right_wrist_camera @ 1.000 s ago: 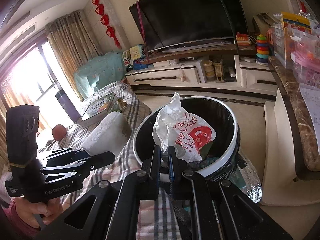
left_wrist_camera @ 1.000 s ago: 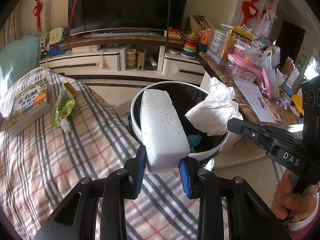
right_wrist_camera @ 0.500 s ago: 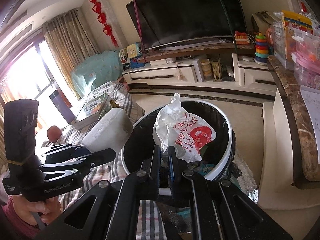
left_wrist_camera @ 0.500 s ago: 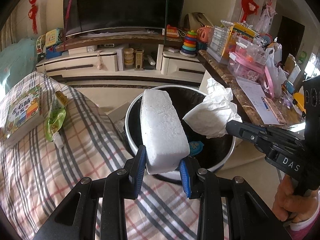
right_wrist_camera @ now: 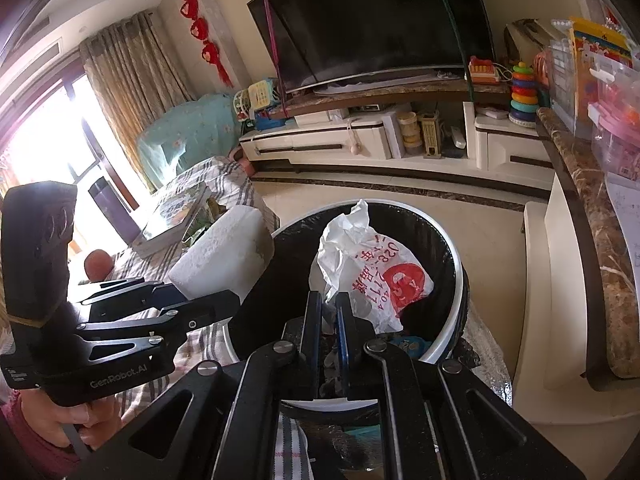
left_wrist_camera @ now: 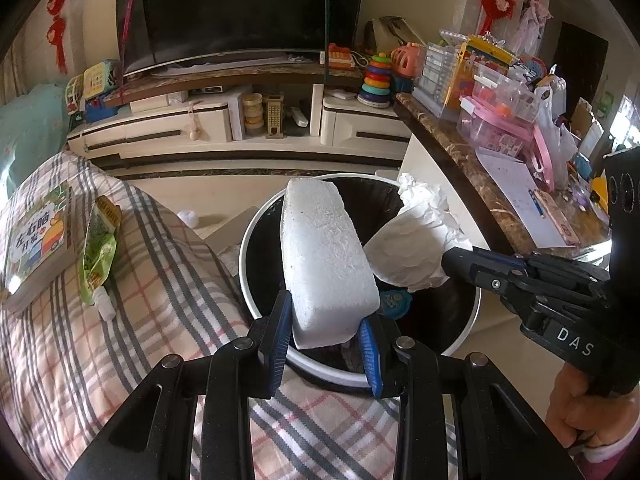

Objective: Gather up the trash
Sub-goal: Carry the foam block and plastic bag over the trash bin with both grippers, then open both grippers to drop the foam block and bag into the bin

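Only right wrist view, red print on plastic bag [right_wrist_camera: 370, 270], left wrist view, plain white.

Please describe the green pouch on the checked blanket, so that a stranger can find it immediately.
Start from the big checked blanket at the left of the left wrist view. A children's book lies near its far left edge, and the green pouch lies just right of the book. It is flat, crinkled and bright green, with a white cap at its near end.

The left gripper [left_wrist_camera: 326, 334] angles downward, its blue pads clamped on a white foam block [left_wrist_camera: 326, 256]. The right gripper [right_wrist_camera: 329, 320], also angled down, pinches a crumpled plastic bag [right_wrist_camera: 372, 272]; a hand [left_wrist_camera: 592, 412] grips its handle.
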Available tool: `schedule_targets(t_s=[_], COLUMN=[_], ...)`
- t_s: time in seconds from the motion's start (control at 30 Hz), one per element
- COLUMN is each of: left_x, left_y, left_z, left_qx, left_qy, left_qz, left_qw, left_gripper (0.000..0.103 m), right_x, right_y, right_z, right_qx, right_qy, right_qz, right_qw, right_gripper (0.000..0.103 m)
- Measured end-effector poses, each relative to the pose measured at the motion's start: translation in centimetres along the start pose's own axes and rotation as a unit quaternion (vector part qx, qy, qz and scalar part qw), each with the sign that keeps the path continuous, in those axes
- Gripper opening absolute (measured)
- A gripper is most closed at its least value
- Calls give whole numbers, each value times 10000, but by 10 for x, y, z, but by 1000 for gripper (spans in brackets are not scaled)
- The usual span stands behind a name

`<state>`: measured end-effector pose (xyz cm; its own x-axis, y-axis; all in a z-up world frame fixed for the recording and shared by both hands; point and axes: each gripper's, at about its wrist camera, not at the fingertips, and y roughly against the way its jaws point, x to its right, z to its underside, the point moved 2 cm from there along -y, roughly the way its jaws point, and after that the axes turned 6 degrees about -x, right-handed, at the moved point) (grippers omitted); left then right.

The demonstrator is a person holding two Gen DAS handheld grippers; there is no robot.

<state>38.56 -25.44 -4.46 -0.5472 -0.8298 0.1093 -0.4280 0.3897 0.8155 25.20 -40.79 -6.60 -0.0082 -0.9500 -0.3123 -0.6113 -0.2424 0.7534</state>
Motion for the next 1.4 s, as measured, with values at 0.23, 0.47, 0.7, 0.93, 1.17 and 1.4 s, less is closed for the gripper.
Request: schedule_targets(t_s=[0.23,0.47,0.7,0.93,1.17,1.4], left_x=[0,3,3,4,5,2], left_y=[-9,-18,-24,-28,-31,-23], left_z=[-6,-11,-18,-18,-21,-20], left_qx=[-71,-185,-227,-269,-327,-252], left_qy=[-20,-48,-75,-104,-93,-1], left_qz=[-17,-15,-35,-67,-110,-227], left_qw=[10000,9998,9997,9996,9994,9994], left_gripper=[30,30,30,31,35,51], right_x=[3,10,12,16,21,30], right_y=[-7,-16,-20,-20,-24,-23], right_z=[-6,-10,-12,-14,-14,-16], right_qx=[-82,-193,-258,-274,-346,-363], right_qy=[7,-16,-24,-26,-82,-274], right_qz=[15,17,46,65,71,-22], right_qw=[10000,9998,9997,9996,9993,9990], right_gripper=[6,6,6,6,7,19])
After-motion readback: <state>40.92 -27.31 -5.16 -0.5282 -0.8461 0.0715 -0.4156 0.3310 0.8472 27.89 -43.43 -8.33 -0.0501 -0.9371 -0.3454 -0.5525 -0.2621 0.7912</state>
